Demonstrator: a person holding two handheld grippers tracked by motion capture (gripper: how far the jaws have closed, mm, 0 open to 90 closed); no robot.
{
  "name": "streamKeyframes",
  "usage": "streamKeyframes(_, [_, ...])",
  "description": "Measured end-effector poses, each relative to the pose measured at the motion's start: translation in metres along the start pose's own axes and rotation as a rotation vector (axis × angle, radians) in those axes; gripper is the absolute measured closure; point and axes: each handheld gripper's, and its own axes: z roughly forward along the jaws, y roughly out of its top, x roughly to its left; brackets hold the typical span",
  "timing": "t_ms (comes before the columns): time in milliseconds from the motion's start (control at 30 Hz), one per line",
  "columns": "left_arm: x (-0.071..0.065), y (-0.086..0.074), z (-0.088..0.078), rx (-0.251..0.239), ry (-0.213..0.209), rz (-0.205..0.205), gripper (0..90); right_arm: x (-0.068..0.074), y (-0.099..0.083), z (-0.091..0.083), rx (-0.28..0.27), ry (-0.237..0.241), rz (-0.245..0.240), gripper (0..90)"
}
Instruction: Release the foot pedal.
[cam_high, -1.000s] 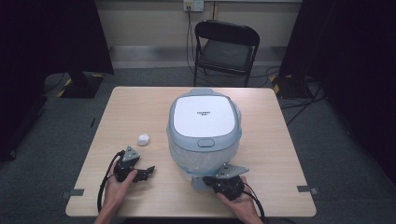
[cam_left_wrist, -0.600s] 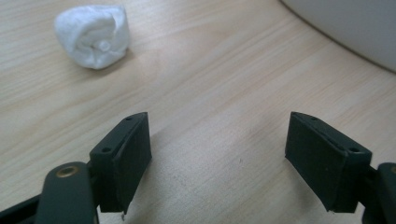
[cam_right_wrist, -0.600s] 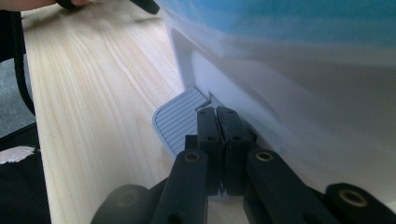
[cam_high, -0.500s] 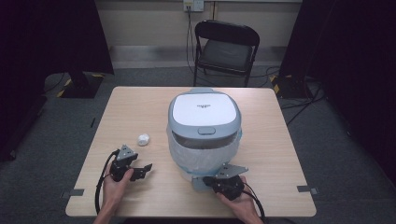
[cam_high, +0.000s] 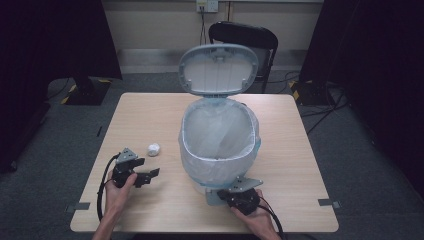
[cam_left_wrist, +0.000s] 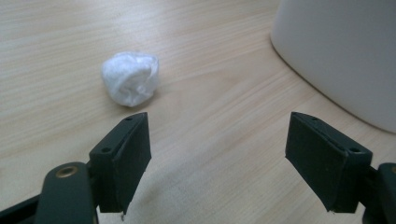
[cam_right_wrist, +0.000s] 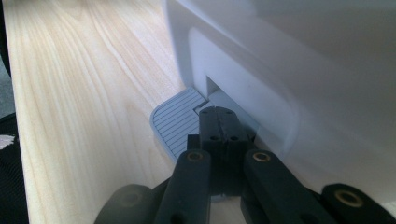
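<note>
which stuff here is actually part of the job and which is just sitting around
In the job:
- pedal bin, lid up
- grey pedal, pressed by the shut right tongs
- white paper wad on the table
- open left tongs, facing the wad

Lying about:
- black folding chair behind the table
- cables on the floor

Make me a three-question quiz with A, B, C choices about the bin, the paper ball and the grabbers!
1. Where is the crumpled paper ball?
A. in the pedal bin
B. on the table, left of the pedal bin
C. on the chair

2. How many paper balls lie on the table?
A. one
B. two
C. three

3. The bin lid is
A. shut
B. up
C. lying on the table

Answers: 1 B, it lies on the wood beside the pedal bin. 2 A, one shows. 3 B, the lid stands upright while the shut right gripper sits on the pedal.
</note>
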Motion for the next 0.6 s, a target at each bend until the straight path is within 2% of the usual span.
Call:
streamKeyframes(67, [0.004, 0.003, 0.000, 0.004, 0.001, -0.006, 20.9, -0.001, 0.000, 0.000, -0.001, 0.002, 0.000, 90.0])
streamKeyframes(133, [0.011, 0.008, -0.001, -0.012, -0.030, -0.013, 20.7, -0.001, 0.000, 0.001, 0.003, 0.003, -0.001, 90.0])
streamKeyframes(200, [0.012, 0.010, 0.000, -0.016, -0.031, -0.023, 21.1, -0.001, 0.001, 0.000, 0.010, 0.004, -0.010, 90.0])
streamKeyframes(233, [0.015, 0.017, 0.000, -0.006, -0.016, 0.001, 21.3, -0.001, 0.001, 0.000, 0.013, 0.004, -0.013, 90.0])
streamKeyframes(333, [0.020, 0.025, -0.001, -0.032, -0.030, -0.006, 21.3, -0.001, 0.002, 0.001, 0.009, 0.001, -0.016, 90.0])
streamKeyframes(367, [0.020, 0.025, -0.001, -0.032, -0.030, -0.006, 22.3, -0.001, 0.002, 0.001, 0.009, 0.001, -0.016, 90.0])
streamKeyframes(400, [0.023, 0.031, 0.001, -0.005, -0.029, 0.018, 21.5, -0.001, 0.001, 0.001, 0.009, 0.004, -0.020, 90.0])
streamKeyframes(467, [0.025, 0.035, 0.001, -0.001, -0.027, 0.030, 20.7, -0.001, 0.001, 0.001, 0.009, 0.004, -0.020, 90.0])
streamKeyframes(533, [0.027, 0.039, 0.001, -0.020, -0.018, 0.033, 21.2, -0.001, 0.001, 0.000, 0.012, 0.007, -0.016, 90.0])
streamKeyframes(600, [0.033, 0.045, 0.004, -0.015, -0.009, 0.027, 21.2, -0.002, 0.001, 0.000, 0.009, 0.007, -0.014, 90.0])
